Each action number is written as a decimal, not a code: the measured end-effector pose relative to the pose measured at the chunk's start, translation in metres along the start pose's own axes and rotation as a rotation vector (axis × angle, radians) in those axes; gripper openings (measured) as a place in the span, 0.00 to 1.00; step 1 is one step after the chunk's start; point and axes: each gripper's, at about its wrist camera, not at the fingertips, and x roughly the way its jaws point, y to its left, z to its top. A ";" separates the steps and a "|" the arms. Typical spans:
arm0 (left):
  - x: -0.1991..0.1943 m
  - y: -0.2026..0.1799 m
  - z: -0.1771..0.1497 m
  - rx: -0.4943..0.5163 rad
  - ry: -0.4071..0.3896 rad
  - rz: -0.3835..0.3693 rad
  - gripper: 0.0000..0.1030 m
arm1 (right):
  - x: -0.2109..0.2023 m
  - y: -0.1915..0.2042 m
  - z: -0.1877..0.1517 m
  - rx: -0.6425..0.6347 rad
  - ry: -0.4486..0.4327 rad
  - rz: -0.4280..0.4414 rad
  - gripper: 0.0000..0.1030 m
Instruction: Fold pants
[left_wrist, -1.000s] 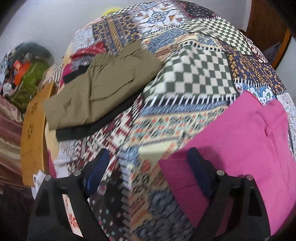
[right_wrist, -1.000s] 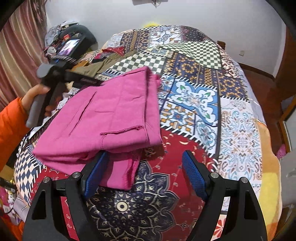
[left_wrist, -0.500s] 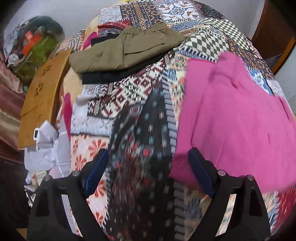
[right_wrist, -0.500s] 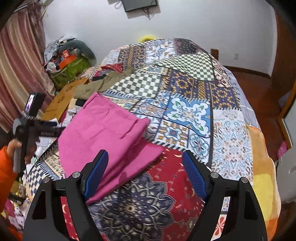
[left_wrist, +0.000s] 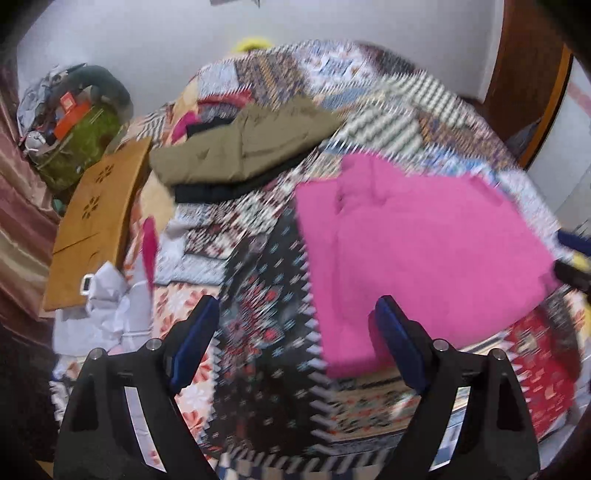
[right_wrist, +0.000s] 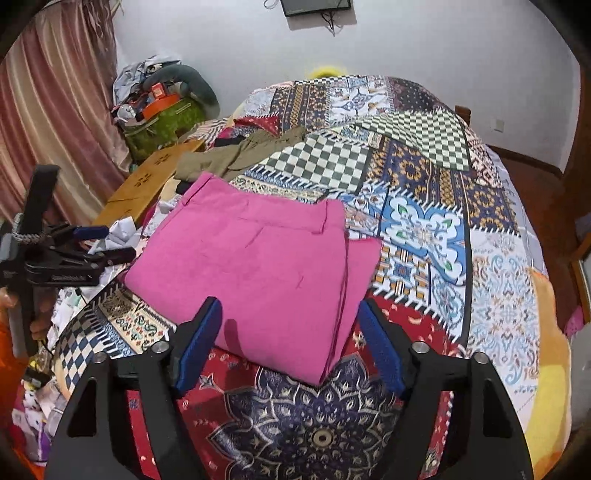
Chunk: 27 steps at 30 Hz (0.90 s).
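The pink pants (right_wrist: 258, 266) lie folded into a compact rectangle on the near part of the patchwork bedspread (right_wrist: 424, 229), waistband toward the far side, with one lower layer poking out past the right edge of the stack. The right gripper (right_wrist: 288, 343) hangs just above the near edge of the stack; its jaws have just been closing, yet they stand apart with the blue pads clear of the cloth, and nothing is pinched between them. The left gripper (left_wrist: 295, 343) is off the near left corner of the pants, jaws wide and empty, also just narrowing a little; its view is smeared by motion, so how close its right pad comes to the cloth is hard to say.

The likely trouble is in that uneven right edge: if a pad catches only the top layer, the fold could peel open or drag skew. A nudge from the right gripper at the near edge could also ruck the stack on the soft bedding. Farther back on the left sits a pile of folded olive pants (right_wrist: 236, 155) over dark garments; moving the pink stack there with a one-sided grip could let it sag and unfold.

No brand, label or writing can be read; an orange box (right_wrist: 159, 99) in the far clutter shows nothing legible.
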 end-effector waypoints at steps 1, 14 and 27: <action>-0.001 -0.003 0.003 0.001 -0.008 -0.019 0.80 | 0.002 -0.001 0.002 -0.003 0.004 -0.002 0.60; 0.034 -0.022 -0.016 0.070 0.032 0.071 0.63 | 0.026 -0.008 -0.014 -0.032 0.095 0.013 0.32; 0.018 0.008 0.034 0.007 -0.001 -0.042 0.63 | 0.010 -0.027 0.016 -0.011 0.043 -0.035 0.47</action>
